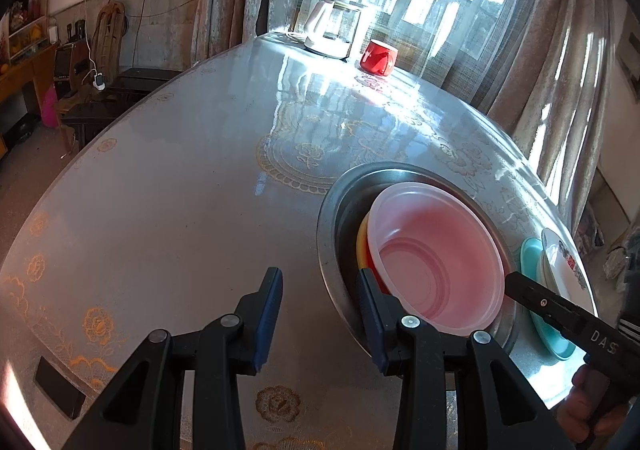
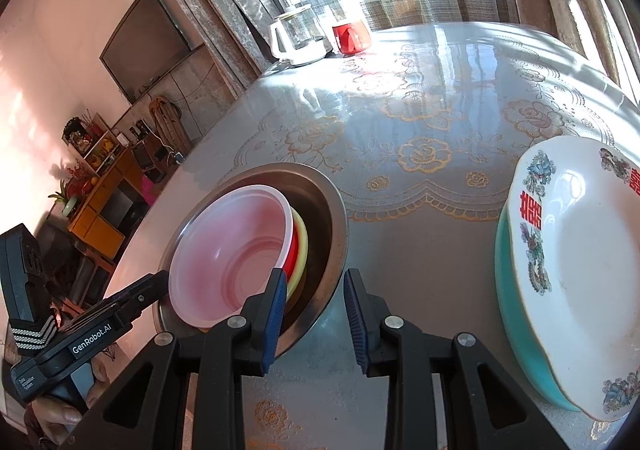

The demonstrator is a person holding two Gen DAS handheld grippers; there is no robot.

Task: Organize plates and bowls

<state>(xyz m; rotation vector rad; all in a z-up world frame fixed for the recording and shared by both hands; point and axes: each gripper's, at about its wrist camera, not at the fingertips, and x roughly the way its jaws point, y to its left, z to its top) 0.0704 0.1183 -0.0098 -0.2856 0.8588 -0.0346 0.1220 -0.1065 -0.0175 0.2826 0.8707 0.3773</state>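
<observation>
Item: translucent bowl (image 2: 236, 254) nested in steel basin (image 2: 324, 205), mid-table, saving space. White plate (image 2: 580, 270) on teal plate (image 2: 516, 314), right edge. We keep left gripper (image 1: 320, 314) and right gripper (image 2: 316, 314) spread, empty.

Both wrist views low, facing window; share bowl stack (image 1: 436, 258).
</observation>
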